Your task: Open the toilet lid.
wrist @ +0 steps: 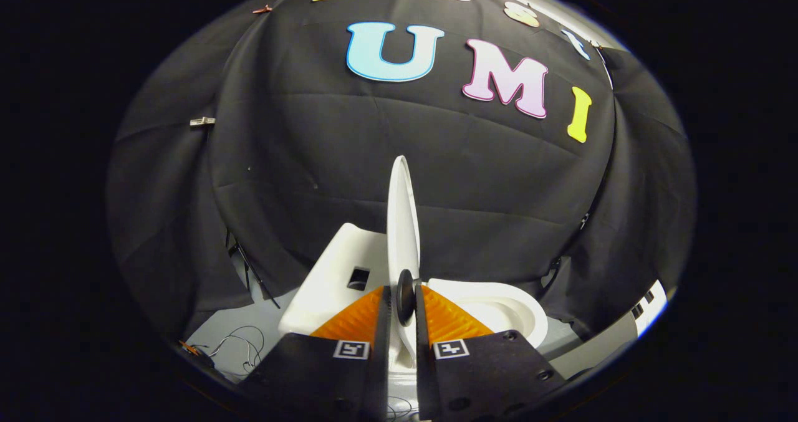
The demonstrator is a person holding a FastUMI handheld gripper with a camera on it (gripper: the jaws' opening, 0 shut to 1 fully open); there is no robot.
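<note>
**Q:** Toilet lid [402, 213]: where is it standing, and what is gripping it?

**A:** It is rising nearly upright, seen edge-on, at the centre of the frame just above the fingers. The gripper [403, 306] is pinching it: both fingers are pressing close together on the lid's lower edge, where a small dark knob [405, 294] is sitting between the tips. The tank [336, 278] is lying to the lower left of the lid, and the seat and bowl [499, 306] are spreading to the lower right, beyond the right finger.

**Q:** What is threatening the task from here?

**A:** By the look of it, the lid is nearing or just passing its balance point. If the fingers are letting go too early, it could be falling back onto the seat. If they are pushing on too hard, it could be striking the tank with a knock.

**Q:** Anything about the grip itself?

**A:** The hold is taking only a narrow strip of thin, smooth plastic. Any twisting of the wrist could be prying the lid sideways against its hinge, or letting the edge slide out from between the fingers.
</note>
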